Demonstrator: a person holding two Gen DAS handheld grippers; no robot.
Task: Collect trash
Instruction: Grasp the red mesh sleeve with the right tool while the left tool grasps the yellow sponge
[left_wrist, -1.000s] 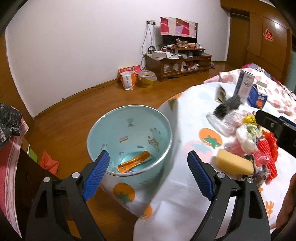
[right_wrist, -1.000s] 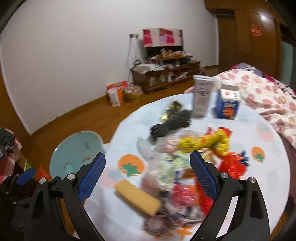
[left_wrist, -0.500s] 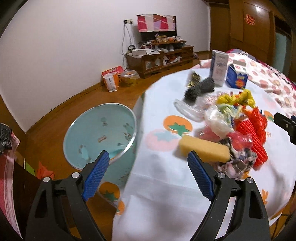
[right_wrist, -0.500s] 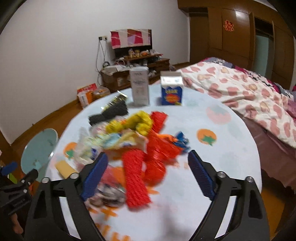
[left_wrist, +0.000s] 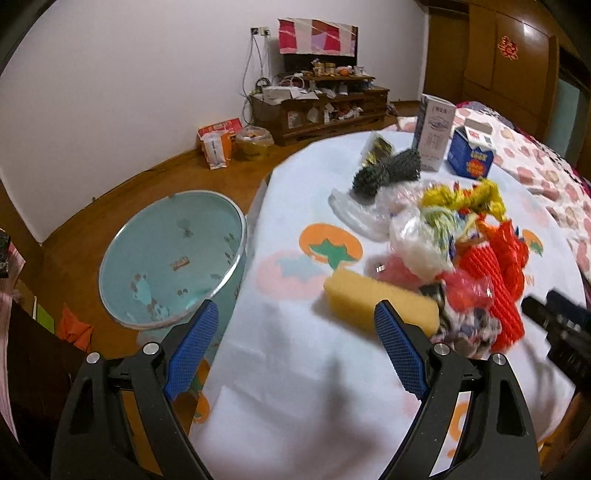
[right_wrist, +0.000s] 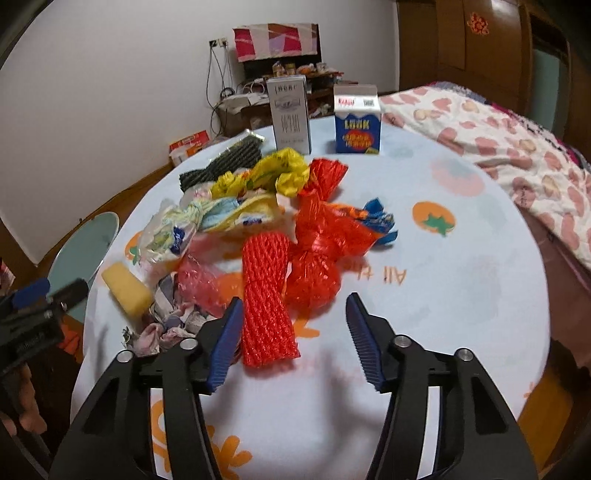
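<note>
Now the right gripper (right_wrist: 293, 334), jaws just closing with nothing gripped yet, hangs over the red net (right_wrist: 266, 295); the left gripper (left_wrist: 291, 350) is released near the sponge (left_wrist: 369, 301) at the table (left_wrist: 295, 387) edge.

Your left tool (left_wrist: 291, 347), black forked arms, ribbed blue pads (left_wrist: 192, 347), silver screws, your right tool (right_wrist: 293, 341) built alike

A white wall (left_wrist: 129, 92) meets a brown wood floor (left_wrist: 155, 184), with a low messy wooden shelf (left_wrist: 317, 107) against it, brown wooden doors (right_wrist: 480, 48), and a bed (right_wrist: 498, 147) with a heart blanket.
</note>
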